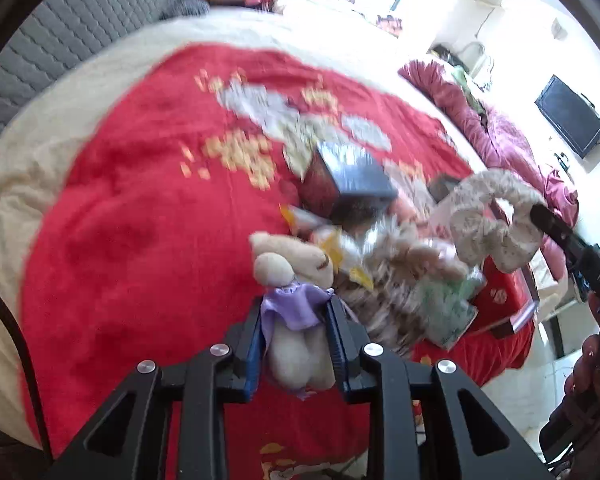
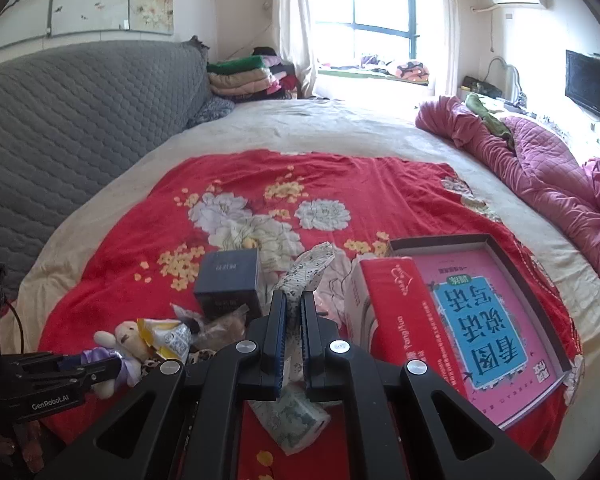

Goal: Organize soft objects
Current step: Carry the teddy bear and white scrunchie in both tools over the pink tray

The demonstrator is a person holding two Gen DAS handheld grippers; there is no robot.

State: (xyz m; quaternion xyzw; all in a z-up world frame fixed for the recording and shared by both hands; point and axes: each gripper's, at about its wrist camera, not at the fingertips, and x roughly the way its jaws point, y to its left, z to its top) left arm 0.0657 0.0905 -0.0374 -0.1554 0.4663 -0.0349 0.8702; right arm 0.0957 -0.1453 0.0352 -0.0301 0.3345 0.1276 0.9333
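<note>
A small cream plush toy (image 1: 290, 268) in a purple dress sits upright between the fingers of my left gripper (image 1: 294, 312), which is shut on its body, lifted off the red floral blanket (image 1: 140, 200). In the right wrist view the same plush toy (image 2: 128, 338) and left gripper (image 2: 114, 362) show at lower left. My right gripper (image 2: 294, 300) is shut on a cream speckled fabric band (image 2: 310, 266), which sticks up past the fingertips. From the left wrist view the band (image 1: 484, 216) hangs as a loop from the right gripper (image 1: 538, 216).
On the blanket lie a dark blue box (image 2: 228, 280), snack packets (image 2: 168, 336), a green patterned tissue pack (image 2: 292, 420), a red box (image 2: 396, 304) and a shallow box (image 2: 500, 256) holding a pink book. A pink quilt (image 2: 540, 160) lies right, a grey headboard (image 2: 80, 112) left.
</note>
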